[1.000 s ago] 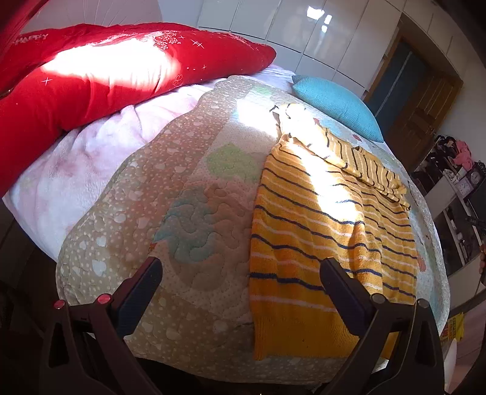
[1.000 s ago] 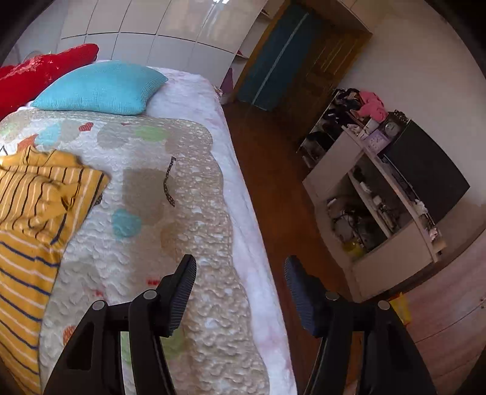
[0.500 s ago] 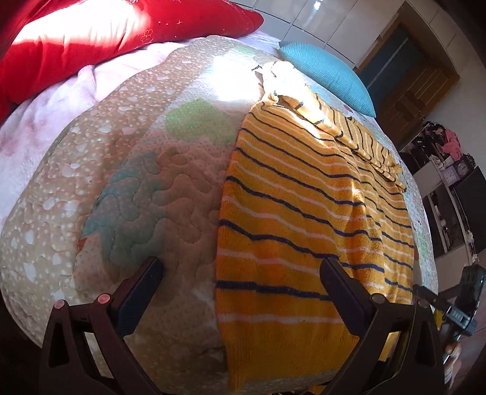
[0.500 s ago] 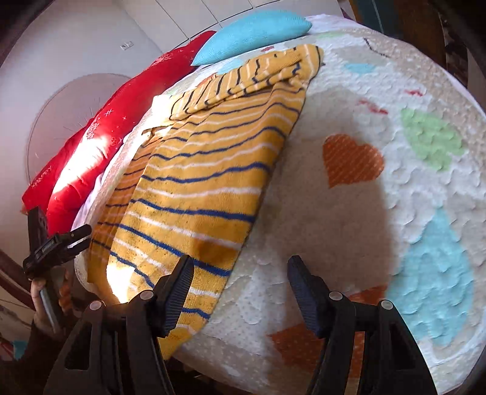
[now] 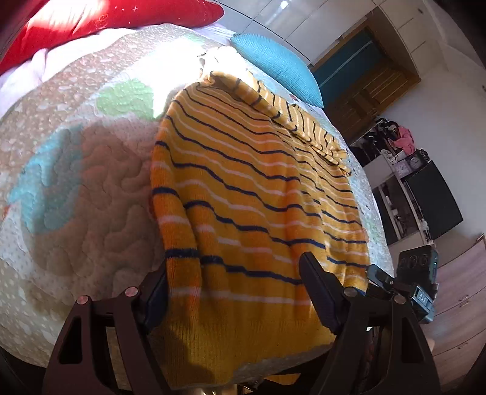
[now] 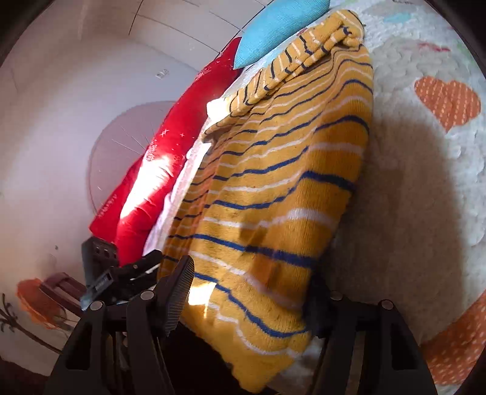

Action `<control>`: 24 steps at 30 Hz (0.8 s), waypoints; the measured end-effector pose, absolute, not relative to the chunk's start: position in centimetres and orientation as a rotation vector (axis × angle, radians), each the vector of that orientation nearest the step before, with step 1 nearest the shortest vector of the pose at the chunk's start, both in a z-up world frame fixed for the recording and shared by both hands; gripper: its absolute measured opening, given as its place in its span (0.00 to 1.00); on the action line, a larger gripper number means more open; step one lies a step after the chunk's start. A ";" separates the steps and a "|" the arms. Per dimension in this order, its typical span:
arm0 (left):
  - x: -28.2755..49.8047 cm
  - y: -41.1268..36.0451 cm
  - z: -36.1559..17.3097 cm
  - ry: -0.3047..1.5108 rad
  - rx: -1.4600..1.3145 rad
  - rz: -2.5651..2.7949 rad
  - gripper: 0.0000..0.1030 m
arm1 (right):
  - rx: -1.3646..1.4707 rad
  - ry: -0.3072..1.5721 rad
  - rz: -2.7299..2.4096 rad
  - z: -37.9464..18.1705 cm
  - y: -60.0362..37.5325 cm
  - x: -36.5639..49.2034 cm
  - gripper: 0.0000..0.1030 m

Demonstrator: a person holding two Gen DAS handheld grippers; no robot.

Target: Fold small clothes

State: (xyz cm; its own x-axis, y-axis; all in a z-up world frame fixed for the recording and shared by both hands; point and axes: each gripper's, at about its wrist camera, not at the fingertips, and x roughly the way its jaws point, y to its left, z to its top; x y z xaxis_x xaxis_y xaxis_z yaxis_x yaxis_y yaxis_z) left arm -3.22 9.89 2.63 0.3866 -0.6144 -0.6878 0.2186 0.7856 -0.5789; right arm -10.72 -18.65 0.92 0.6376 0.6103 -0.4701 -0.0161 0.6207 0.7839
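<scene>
Astride sweater [image 5: 258,194] hem, hand-held gripper [image 5: 234,291] agape.

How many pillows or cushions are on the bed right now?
2. A turquoise cushion lies at the far end of the bed, just beyond the striped sweater's folded sleeve. A long red pillow lies along the sunlit side by the wall. Others could sit outside both views.

Quilted bedspread [image 5: 91,170], red pillow [image 5: 91,21], blue cushion [image 5: 273,63], shelf unit [image 5: 410,188] beside bed.
</scene>
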 end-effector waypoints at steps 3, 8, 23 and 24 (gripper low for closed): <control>-3.3 9.2 2.5 1.064 -0.375 -0.490 0.61 | 0.772 0.828 0.342 0.6 -17.3 -11.5 0.34; -2.1 9.9 2.3 1.136 -0.415 -0.381 0.09 | 0.840 0.843 0.268 -0.1 -18.3 -12.1 0.12; -11.4 10.3 4.7 1.141 -0.376 -0.404 0.09 | 0.861 0.882 0.262 0.6 -21.2 -20.9 0.11; -11.7 10.4 3.9 1.160 -0.368 -0.394 0.09 | 0.848 0.900 0.249 0.3 -21.2 -21.5 0.12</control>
